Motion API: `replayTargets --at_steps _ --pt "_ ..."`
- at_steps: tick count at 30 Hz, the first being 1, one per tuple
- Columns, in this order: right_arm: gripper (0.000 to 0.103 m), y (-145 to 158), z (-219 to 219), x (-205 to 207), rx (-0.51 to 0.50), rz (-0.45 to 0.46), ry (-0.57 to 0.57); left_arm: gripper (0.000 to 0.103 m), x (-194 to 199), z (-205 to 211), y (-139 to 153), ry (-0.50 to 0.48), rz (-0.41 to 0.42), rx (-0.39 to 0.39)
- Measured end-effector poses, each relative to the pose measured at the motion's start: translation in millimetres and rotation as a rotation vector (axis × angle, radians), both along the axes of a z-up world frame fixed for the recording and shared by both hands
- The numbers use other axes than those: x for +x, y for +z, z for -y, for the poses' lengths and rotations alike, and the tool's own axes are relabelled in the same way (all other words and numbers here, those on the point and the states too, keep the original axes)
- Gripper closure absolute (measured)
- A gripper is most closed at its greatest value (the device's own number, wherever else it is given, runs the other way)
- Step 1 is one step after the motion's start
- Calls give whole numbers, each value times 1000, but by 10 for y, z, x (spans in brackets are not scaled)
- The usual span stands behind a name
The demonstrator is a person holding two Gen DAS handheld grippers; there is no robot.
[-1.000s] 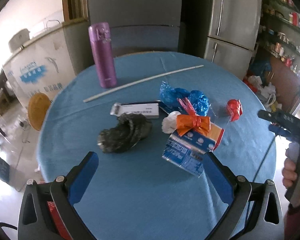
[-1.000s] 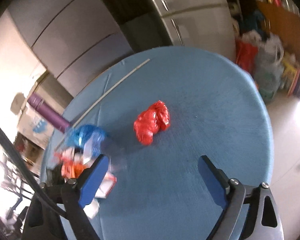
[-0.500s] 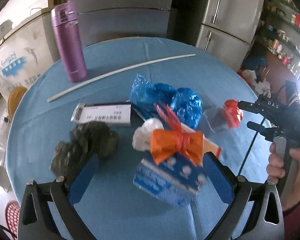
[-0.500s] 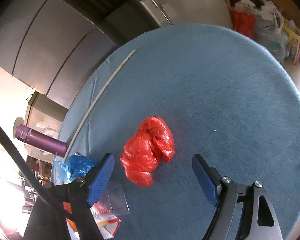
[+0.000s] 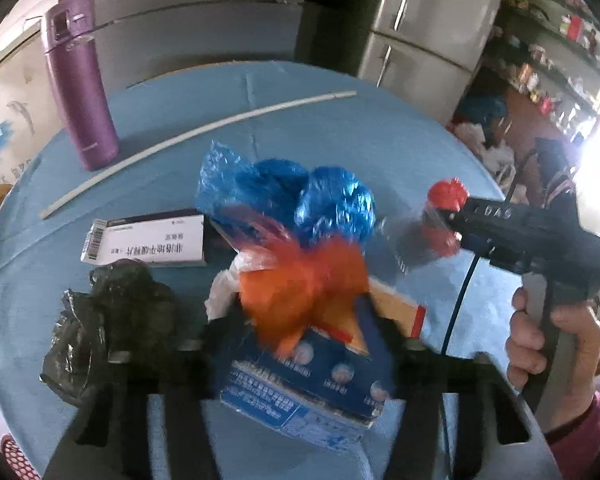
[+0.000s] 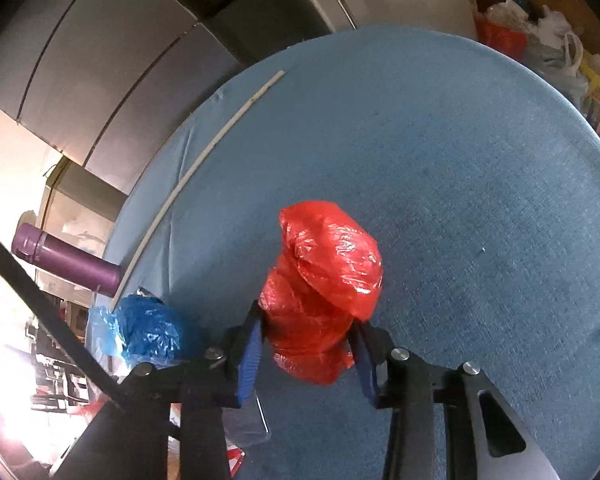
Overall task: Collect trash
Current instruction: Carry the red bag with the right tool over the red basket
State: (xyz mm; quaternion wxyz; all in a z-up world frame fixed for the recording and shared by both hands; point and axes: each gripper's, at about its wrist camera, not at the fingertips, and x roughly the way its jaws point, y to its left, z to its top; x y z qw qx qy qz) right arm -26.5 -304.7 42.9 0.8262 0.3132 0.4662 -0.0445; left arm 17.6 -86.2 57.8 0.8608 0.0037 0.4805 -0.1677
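Both tongs squeeze trash on the round blue tabletop.

The left tongs (image 5: 300, 320), just closing, pinch the orange wrapper (image 5: 300, 288) on the blue box (image 5: 308, 392). The right tongs (image 6: 308, 344), also just closing, press the red bag (image 6: 324, 300). The tabletop (image 6: 480, 184) is bare cloth right of the red bag, out to its round edge. Farther back lie a blue bag (image 5: 292, 200), a white stick (image 5: 188, 140) and a purple bottle (image 5: 80, 84). Behind stands a grey fridge (image 5: 424, 28).
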Motion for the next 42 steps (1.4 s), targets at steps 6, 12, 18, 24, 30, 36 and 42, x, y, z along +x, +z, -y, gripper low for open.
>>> replayTargets --at_steps 6,12,18,24,30,36,42 --pt "61 40 -9 -169 -14 37 4 89 -69 -81 -23 -17 -10 -28" --pt "61 202 -53 -356 -45 74 22 91 -169 -129 99 -33 31 -42" --pt "61 333 -76 -553 -40 110 33 93 -284 -197 214 -51 64 -40" --pt "61 453 -78 -722 -28 142 48 94 -473 -279 331 -38 107 -45" --pt "61 681 -290 -957 -55 191 111 94 -815 -535 562 18 169 -43" --pt "61 895 -756 -1166 -53 230 237 94 -1269 -1108 763 162 218 6" --pt "61 874 -1576 -1194 -1 210 449 94 -1789 -1899 719 341 187 84"
